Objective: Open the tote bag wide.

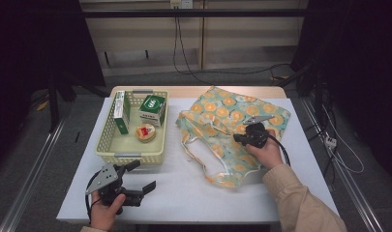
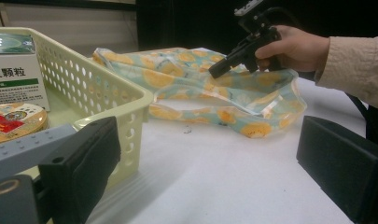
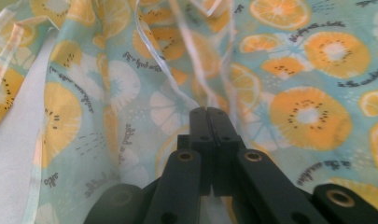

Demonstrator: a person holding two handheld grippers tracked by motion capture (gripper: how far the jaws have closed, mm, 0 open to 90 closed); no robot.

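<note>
My right tongs [image 1: 239, 137] pinch the fruit bag [image 1: 232, 121] to lift its top, I think. My left tongs [image 1: 138, 176] wait wide open near the basket [image 1: 106, 140].

"灵颗粒" — white-green box [image 2: 13, 70]

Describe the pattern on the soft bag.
Orange and kiwi slices on pale teal bag; clearest in right gripper view.

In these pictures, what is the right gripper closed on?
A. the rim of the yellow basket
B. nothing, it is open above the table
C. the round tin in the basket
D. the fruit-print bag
D: in the right gripper view, the right gripper has its jaws pressed together on the fruit-print bag, whose fabric is drawn into folds at the tips.
</note>
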